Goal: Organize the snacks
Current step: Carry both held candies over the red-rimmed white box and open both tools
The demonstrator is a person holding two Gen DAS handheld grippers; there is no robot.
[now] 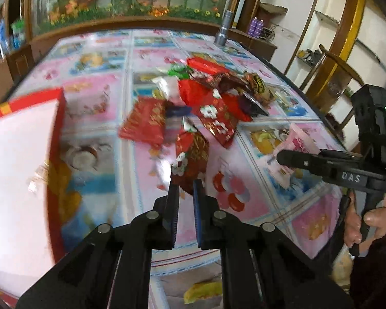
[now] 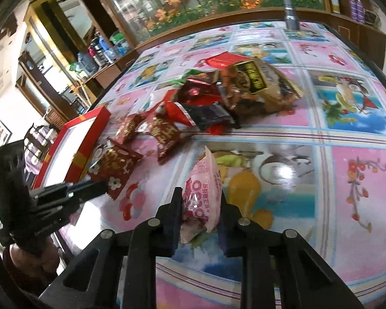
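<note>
Fingers of the left gripper (image 1: pixel 185 184) were pinched on a red packet (image 1: pixel 190 158) — the right gripper (image 2: pixel 199 198) clamped a pink packet (image 2: pixel 202 193) — both presumably bound for the red box (image 2: pixel 77 144).

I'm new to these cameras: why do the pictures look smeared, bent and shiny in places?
Left wrist view: motion blur smears the red box and the snack pile; the table edge bows from the fisheye lens. Right wrist view: sharper, with a bright glare spot on the glossy tablecloth.
</note>
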